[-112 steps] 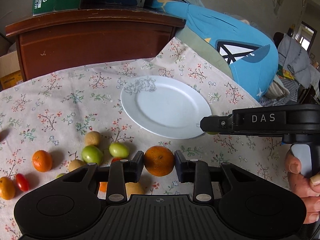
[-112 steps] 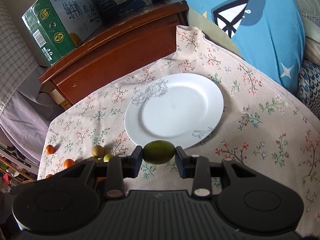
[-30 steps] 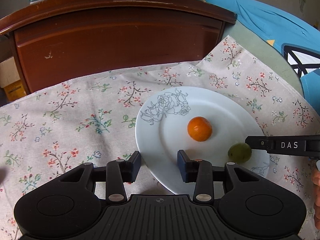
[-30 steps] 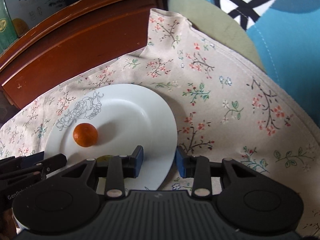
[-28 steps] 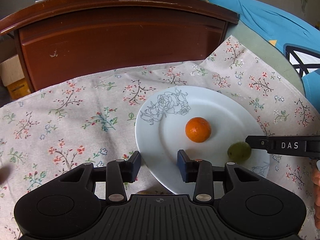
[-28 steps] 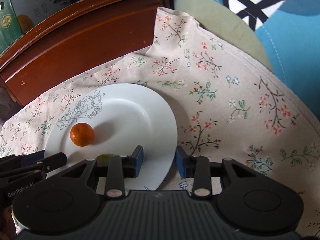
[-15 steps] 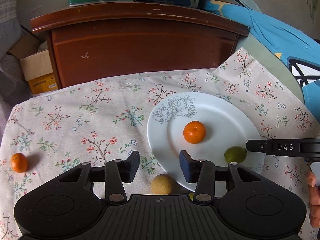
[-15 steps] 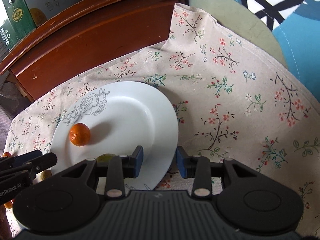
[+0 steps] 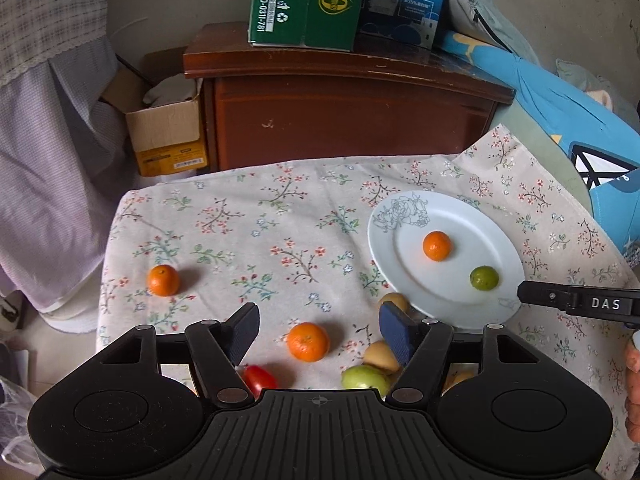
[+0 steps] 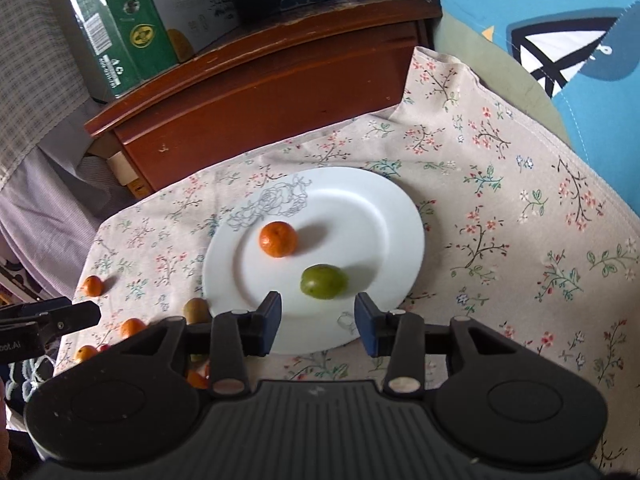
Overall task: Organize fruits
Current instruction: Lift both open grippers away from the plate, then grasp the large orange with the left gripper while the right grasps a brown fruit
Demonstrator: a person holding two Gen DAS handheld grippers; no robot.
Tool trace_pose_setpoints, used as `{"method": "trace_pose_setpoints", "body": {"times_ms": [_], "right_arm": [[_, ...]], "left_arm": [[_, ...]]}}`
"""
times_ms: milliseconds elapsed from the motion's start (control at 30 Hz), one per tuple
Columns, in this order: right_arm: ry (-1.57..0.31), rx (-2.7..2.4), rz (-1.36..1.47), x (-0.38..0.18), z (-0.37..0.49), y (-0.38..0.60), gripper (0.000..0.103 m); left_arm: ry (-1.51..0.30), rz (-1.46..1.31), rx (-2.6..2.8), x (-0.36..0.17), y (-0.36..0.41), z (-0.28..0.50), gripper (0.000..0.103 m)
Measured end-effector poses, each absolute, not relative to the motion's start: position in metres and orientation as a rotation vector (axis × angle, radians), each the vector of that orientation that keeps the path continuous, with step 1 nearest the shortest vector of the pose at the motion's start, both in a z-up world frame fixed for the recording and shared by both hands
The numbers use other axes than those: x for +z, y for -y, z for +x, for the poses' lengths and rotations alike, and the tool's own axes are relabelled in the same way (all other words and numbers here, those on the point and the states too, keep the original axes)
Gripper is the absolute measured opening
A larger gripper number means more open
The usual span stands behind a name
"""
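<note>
A white plate (image 9: 496, 236) (image 10: 372, 204) on the floral cloth holds an orange (image 9: 437, 245) (image 10: 278, 239) and a green fruit (image 9: 484, 277) (image 10: 324, 281). My left gripper (image 9: 318, 330) is open and empty above a loose orange (image 9: 308, 341), left of the plate. Near it lie a red tomato (image 9: 259, 378), a green fruit (image 9: 365, 378), yellowish fruits (image 9: 380, 354) and another orange (image 9: 163, 280). My right gripper (image 10: 318, 320) is open and empty, just in front of the green fruit on the plate. Its tip (image 9: 576, 302) shows in the left wrist view.
A brown wooden cabinet (image 9: 348, 120) with a green carton (image 9: 304, 4) stands behind the table. A cardboard box (image 9: 168, 136) sits to its left. A blue cushion (image 10: 560, 40) lies at the right. The cloth's left edge (image 9: 106, 264) drops off.
Both grippers have pulled back and up from the plate, the left one also to the left. The left jaws have opened wider. The loose fruits have come into view.
</note>
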State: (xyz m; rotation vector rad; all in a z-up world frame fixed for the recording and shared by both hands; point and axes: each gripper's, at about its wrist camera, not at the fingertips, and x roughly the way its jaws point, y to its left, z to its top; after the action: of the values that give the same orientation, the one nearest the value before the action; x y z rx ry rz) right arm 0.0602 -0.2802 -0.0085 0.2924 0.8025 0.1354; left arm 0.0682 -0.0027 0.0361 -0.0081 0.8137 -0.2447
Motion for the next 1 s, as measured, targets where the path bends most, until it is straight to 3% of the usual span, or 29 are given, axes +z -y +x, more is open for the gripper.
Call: {"method": "trace_pose_setpoints", "body": {"times_ms": [467,1000], "right_arm": [[-0.827,0.227,0.328,-0.006,-0.004,0.251,0.042],[-0.875,0.248,0.275,-0.029,0.004,0.229,0.042]], "left_arm": [[-0.862,0.068,-0.207,0.023,-0.039,0.033,0.068],[-0.872,0.115,-0.18,-0.014,-0.054,0.043,0.068]]}}
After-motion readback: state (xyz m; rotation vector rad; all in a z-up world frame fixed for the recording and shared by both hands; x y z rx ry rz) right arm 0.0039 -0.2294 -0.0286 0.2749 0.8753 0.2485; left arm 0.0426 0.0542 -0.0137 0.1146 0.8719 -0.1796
